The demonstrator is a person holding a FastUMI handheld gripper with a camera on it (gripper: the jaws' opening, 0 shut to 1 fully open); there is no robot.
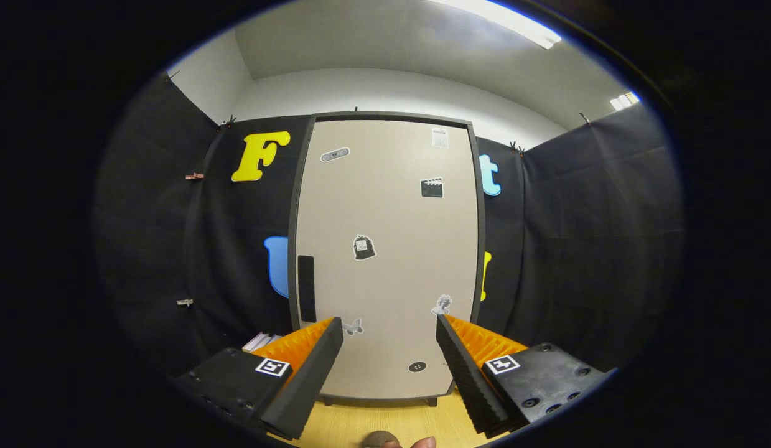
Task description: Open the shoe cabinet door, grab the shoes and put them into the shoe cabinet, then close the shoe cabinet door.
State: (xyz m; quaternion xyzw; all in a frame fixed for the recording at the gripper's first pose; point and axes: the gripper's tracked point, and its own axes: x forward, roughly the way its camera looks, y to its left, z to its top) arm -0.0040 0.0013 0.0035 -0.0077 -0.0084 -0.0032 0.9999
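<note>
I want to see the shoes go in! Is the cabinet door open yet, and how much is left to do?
Not yet. Nothing looks done: the shoe cabinet door is shut, its dark handle untouched. The gripper faces the door with its fingers open and empty. Opening it, putting the shoes in and closing it are all left.

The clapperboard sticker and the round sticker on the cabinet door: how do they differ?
The clapperboard sticker is rectangular and sits high on the cabinet door; the round sticker is oval and sits low, between the open fingers. Both are dark and flat on the closed door.
</note>
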